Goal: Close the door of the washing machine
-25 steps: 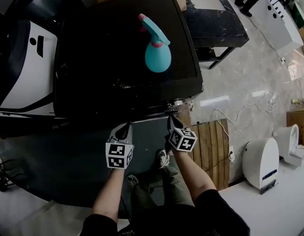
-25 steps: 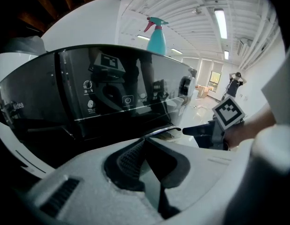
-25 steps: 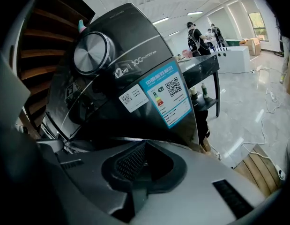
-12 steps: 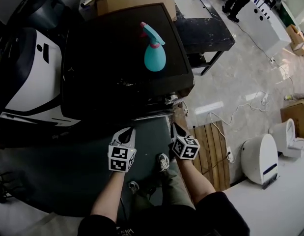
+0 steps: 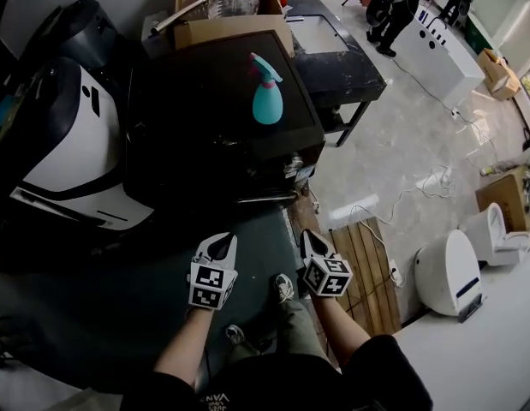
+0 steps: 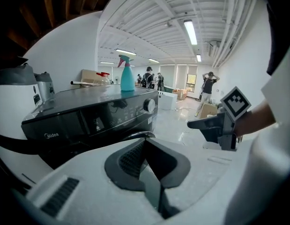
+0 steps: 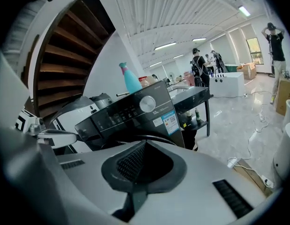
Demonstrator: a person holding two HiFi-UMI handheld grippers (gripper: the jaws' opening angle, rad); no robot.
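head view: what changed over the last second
Both the left tool and the right tool drew back from the front edge of the washing machine toward the person, leaving a clear gap. Nothing was gripped or let go. Both stay shut and empty; the spray bottle still stands on the machine.

My left gripper (image 5: 220, 245) and right gripper (image 5: 306, 238) are pale grey shells with dark ribbed pads (image 6: 130, 161). Each carries a black-and-white marker cube (image 5: 211, 284). Behind that cube I wear short black sleeves (image 5: 380, 362), olive trousers (image 5: 300, 332) and a light sneaker (image 5: 284, 288).
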